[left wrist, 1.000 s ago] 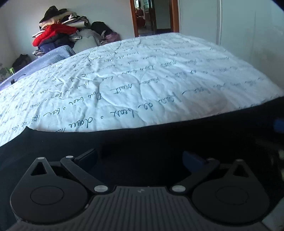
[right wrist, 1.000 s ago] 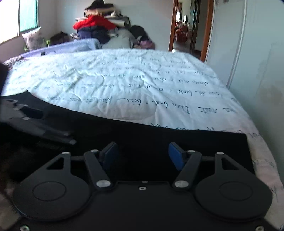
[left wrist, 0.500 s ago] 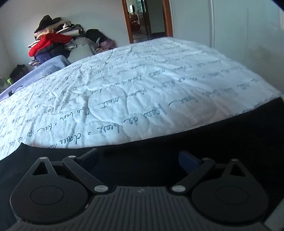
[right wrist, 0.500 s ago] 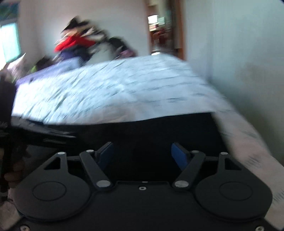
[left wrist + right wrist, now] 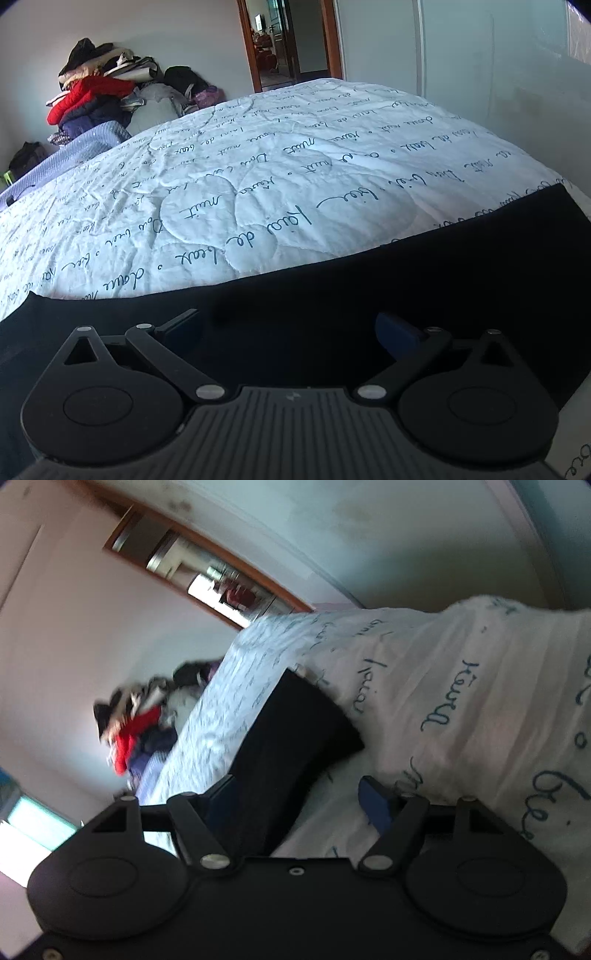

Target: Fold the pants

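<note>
A wide bed point(image 5: 295, 155) fills most of the left wrist view, covered by a pale quilt point(image 5: 332, 192) printed with looping dark handwriting. The bed serves as the flat working surface for the folding.

Along the near edge of the bed lie the black pants point(image 5: 369, 288), spread in a long flat band from one side of the view to the other, with a squared end toward the right. In the right wrist view, which is rolled steeply to one side and blurred, the same pants point(image 5: 295, 731) show as a dark strip whose squared end sits close to the corner of the mattress, where the quilt drops over the side. Laid flat like this, the fabric appears ready for a fold along its length or across it.

Against the far wall sits a pile of clothes point(image 5: 96, 92), a red garment among them, well apart from the work. An open doorway point(image 5: 288, 40) stands beyond the bed.

The left gripper point(image 5: 288, 332) hovers low over the dark fabric, its jaws apart and holding nothing, likely poised to pin or pick up an edge. The right gripper point(image 5: 295, 797) points at the end of the pants with its jaws wide apart and clamped on nothing; the dark fabric shows in the gap beside one finger.
</note>
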